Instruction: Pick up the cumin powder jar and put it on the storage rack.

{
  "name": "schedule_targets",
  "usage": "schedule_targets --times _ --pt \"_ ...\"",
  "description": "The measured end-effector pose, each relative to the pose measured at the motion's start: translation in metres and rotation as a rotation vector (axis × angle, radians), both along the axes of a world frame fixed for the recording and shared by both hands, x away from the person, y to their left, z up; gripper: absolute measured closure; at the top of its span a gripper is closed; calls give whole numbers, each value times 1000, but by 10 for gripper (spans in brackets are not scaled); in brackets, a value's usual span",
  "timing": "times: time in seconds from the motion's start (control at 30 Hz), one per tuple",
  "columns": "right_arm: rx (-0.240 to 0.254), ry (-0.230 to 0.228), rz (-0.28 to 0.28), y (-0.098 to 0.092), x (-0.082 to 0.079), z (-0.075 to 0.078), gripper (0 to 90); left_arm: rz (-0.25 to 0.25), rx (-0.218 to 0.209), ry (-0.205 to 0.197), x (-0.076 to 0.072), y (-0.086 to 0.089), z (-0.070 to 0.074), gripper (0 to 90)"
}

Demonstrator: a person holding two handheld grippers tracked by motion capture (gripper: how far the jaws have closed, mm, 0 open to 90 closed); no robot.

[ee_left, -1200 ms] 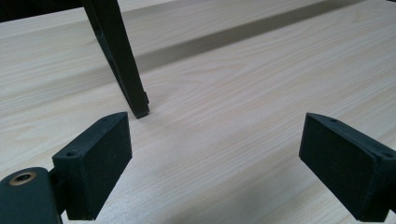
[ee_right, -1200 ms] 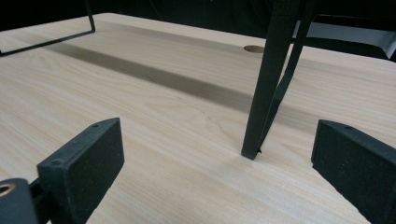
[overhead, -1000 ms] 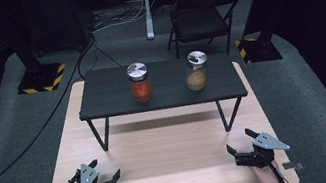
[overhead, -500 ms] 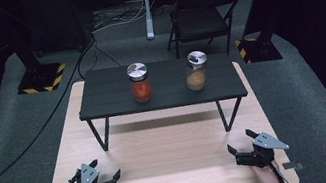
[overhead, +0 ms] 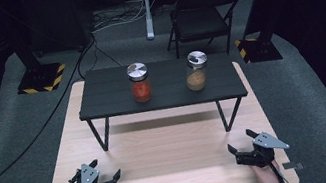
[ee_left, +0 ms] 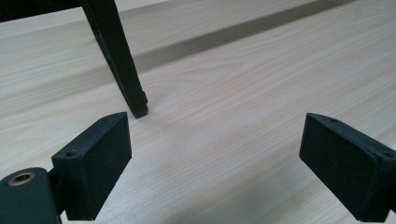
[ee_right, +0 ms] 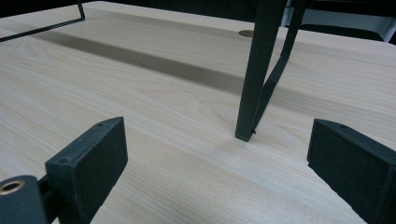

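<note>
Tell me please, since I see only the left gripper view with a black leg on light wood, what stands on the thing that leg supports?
Observer: Two jars stand on the black raised shelf: a red-filled jar and a brown-filled jar.
Operator: Are they capped?
Observer: Yes, both have silver lids.
Operator: What is the right tool doing?
Observer: The right tool rests open near the wooden table's front edge, holding nothing.

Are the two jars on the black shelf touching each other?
Apart. The high view shows bare shelf between the red jar and the brown jar.
</note>
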State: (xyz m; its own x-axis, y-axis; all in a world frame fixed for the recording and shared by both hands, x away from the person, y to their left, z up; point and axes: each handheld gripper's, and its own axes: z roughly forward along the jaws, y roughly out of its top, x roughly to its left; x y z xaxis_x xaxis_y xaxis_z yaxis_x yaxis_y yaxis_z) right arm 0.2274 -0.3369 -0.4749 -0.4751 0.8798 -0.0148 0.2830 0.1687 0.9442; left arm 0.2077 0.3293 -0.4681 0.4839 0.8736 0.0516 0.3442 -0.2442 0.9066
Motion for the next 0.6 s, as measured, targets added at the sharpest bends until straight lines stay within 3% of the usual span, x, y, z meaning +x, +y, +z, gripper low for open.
schedule_targets --times 0.6 --pt "-4 -1 1 1 0 0 41 -3 2 6 1 0 1 89"
